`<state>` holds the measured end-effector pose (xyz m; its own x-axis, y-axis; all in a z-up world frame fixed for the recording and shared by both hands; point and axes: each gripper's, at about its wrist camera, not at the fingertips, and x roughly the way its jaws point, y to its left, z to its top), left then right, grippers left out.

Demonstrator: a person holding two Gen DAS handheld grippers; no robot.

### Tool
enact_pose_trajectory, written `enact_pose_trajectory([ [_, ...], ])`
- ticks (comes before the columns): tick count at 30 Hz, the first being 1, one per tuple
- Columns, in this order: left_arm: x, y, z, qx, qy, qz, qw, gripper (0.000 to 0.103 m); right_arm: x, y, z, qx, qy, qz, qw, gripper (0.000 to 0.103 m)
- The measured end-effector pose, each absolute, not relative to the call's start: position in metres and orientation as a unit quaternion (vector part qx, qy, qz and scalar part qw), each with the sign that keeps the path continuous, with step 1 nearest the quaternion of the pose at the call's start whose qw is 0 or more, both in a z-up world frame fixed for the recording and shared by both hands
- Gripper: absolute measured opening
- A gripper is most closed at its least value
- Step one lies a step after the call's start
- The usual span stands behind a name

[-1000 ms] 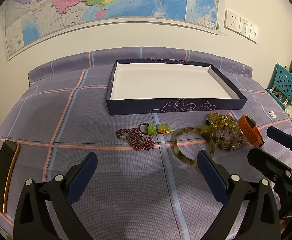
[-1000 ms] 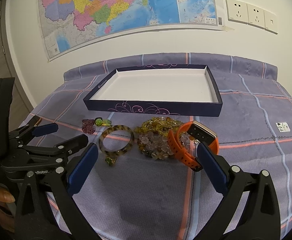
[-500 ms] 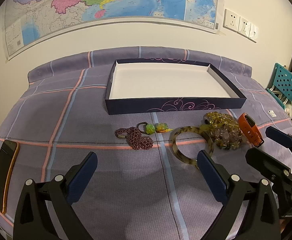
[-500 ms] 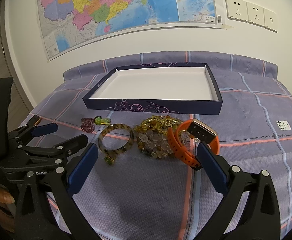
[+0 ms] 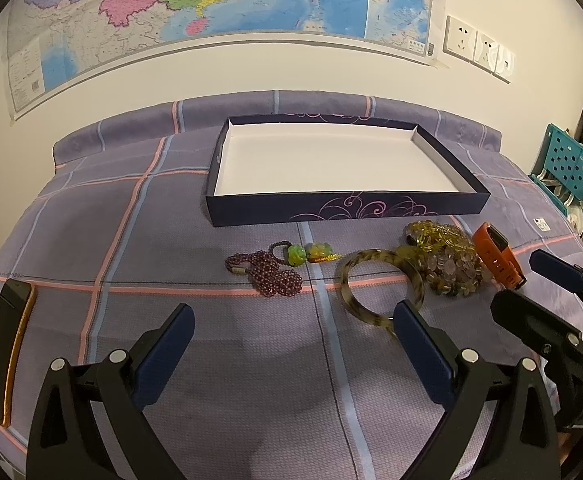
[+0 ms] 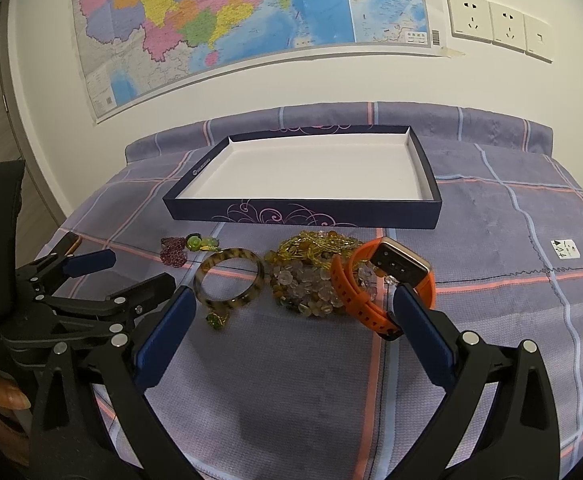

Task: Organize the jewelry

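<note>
**First pick: choosing a clean grab from the row of jewelry**

Going left to right along the purple checked bedspread (image 5: 171, 360), a black phone with an orange edge (image 5: 5, 356) lies far off to my left, not my concern. My left gripper (image 5: 291, 344) hangs spread wide and empty, above the cloth just short of the dark-purple beaded bracelet (image 5: 269, 274). Just beside that sit the small green and yellow charms (image 5: 311, 253), then the mottled tortoiseshell bangle (image 6: 229, 282), the heap of amber and clear bead strands (image 6: 311, 280), and the orange-strapped watch (image 6: 387, 284). My right gripper (image 6: 291, 328) is equally spread, holding nothing.

The shallow navy box with a white floor (image 5: 219, 168) waits empty behind them all. I judge the beads tangle-prone, so I would take the watch strap or bangle rim first, pinching across one thin edge, lifting straight up.
</note>
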<state>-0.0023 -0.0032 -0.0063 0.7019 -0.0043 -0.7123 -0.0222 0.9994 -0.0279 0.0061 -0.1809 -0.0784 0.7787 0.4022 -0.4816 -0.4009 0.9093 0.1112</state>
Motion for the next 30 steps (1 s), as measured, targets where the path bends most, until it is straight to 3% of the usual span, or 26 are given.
enact_pose_trajectory([
  [23,0.0,-0.005,-0.009,-0.019,0.393,-0.016,0.919,0.096,0.006,-0.189,-0.077,0.005,0.252,0.211,0.944,0.097],
  [30,0.007,-0.004,-0.015,-0.033,0.412,-0.048,0.909,0.085,0.009,-0.213,-0.074,0.025,0.253,0.196,0.947,0.097],
])
